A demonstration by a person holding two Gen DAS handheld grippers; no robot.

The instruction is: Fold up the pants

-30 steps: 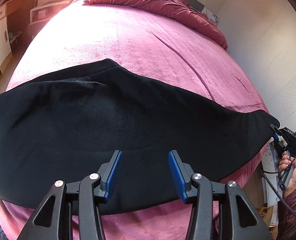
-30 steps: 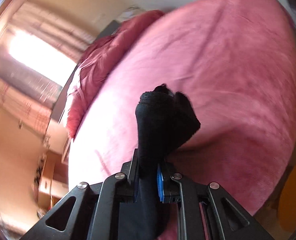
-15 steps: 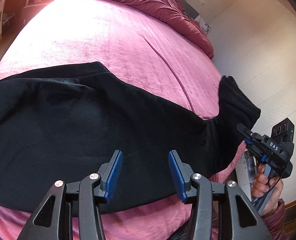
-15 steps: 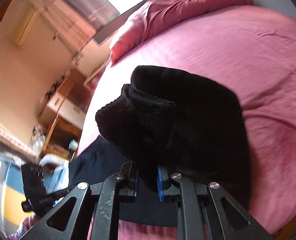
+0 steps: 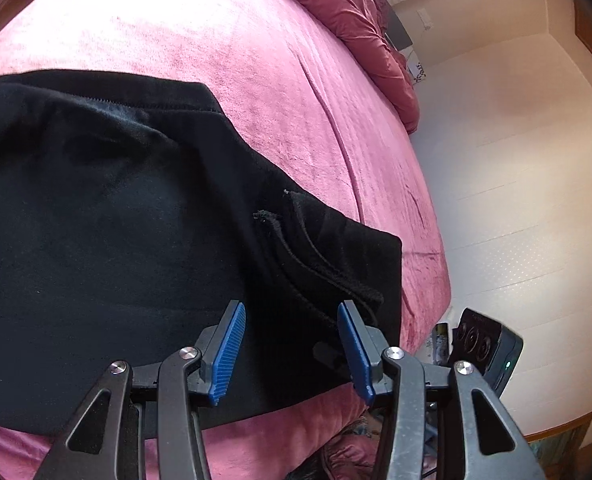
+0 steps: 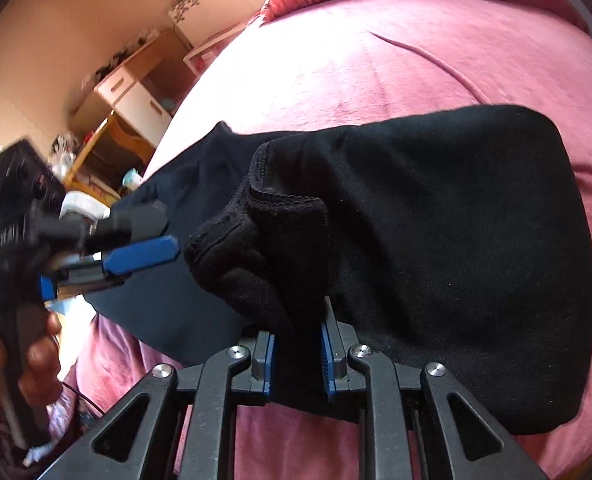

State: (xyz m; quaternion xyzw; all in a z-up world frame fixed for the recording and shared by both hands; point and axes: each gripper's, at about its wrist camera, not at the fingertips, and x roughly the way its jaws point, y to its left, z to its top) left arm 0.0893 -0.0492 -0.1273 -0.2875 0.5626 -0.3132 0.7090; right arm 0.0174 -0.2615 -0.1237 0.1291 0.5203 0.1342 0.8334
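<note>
No readable writing; black pants (image 5: 116, 240) folded over on pink bed (image 5: 256, 60), right gripper (image 6: 296, 354) clamped on cuff (image 6: 264, 236), left gripper (image 5: 292, 354) spread wide, empty, quilt (image 5: 348, 12) behind.

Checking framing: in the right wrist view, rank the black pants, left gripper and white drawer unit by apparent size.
1. black pants
2. left gripper, enlarged by nearness to the camera
3. white drawer unit, far off

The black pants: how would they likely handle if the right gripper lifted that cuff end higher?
Likely floppy: the black pants bunch and sag where the right gripper pinches the cuff. Probably soft and fairly thick, since the folded-over layer lies rounded, not creased. Slipping seems unlikely on the plush pink bedspread.
</note>
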